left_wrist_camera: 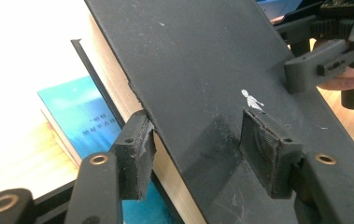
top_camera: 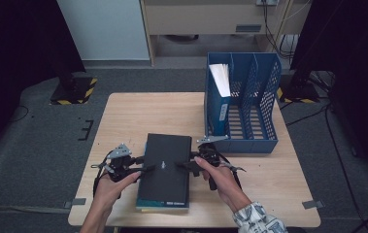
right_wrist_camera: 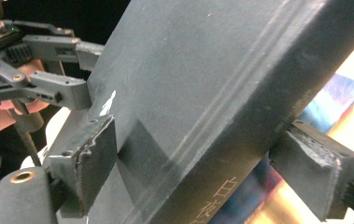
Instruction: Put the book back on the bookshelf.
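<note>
**Black book gripped from both sides near the table's front edge**

The black book (top_camera: 166, 167) lies at the front middle of the wooden table (top_camera: 133, 116), on top of a second book with a blue cover (top_camera: 162, 206), of which the high view shows just a thin strip along the near edge. In the left gripper view that blue cover (left_wrist_camera: 79, 121) peeks out at about 9 o'clock of the black book (left_wrist_camera: 198, 70), its print too small and blurred to read. The gold lettering on the black book's spine (right_wrist_camera: 212, 196) is cut off at the bottom of the right gripper view, and a small white mark (left_wrist_camera: 251, 99) on the cover is too small to make out.

The left gripper (top_camera: 145, 164) comes in at 9 o'clock of the book and is clenched on its page edge: one pad (left_wrist_camera: 139, 151) presses the pages from below, the other (left_wrist_camera: 268, 149) lies on the cover. The right gripper (top_camera: 180, 165) comes in at 3 o'clock, one pad (right_wrist_camera: 95, 158) flat on the cover and the other (right_wrist_camera: 317, 170) under the spine side; whether that lower pad presses the book cannot be told.

At 1 o'clock of the book stands a blue file rack (top_camera: 264, 111), with a blue folder (top_camera: 219, 102) upright in its left slot.
</note>
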`<state>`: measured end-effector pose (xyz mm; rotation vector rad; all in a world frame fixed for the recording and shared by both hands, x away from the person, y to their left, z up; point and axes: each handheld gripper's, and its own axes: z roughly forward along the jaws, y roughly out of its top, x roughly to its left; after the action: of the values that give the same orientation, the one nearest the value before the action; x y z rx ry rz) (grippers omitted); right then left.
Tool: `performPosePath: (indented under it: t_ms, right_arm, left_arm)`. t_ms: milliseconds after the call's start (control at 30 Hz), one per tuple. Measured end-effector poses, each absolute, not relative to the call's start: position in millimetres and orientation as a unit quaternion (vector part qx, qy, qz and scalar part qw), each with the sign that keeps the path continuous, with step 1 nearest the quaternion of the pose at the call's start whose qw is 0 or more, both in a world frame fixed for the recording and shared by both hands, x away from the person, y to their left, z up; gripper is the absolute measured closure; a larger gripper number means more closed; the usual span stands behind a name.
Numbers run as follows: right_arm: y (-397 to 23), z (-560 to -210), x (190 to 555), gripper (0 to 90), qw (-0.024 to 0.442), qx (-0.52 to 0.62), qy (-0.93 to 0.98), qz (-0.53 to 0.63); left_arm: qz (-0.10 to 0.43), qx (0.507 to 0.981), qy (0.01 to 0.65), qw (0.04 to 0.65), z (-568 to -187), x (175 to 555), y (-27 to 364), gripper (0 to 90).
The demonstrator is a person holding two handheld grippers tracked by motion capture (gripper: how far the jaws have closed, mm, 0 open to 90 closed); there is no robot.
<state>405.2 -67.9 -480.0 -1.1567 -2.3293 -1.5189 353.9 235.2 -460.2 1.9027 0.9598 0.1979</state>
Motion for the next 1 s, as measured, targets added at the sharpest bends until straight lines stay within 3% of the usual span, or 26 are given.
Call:
performPosePath:
  t_ms: [667,1000]
  right_arm:
    - [-58,-433,415,27.2,-0.005,-0.361,-0.785,-0.504]
    - [-57,-432,419,27.6,-0.002,-0.362,-0.788,-0.498]
  left_arm:
    - [0.125,0.786,0.381,0.470,-431,359,241,58.1]
    - [0.128,0.787,0.382,0.467,-430,360,240,59.4]
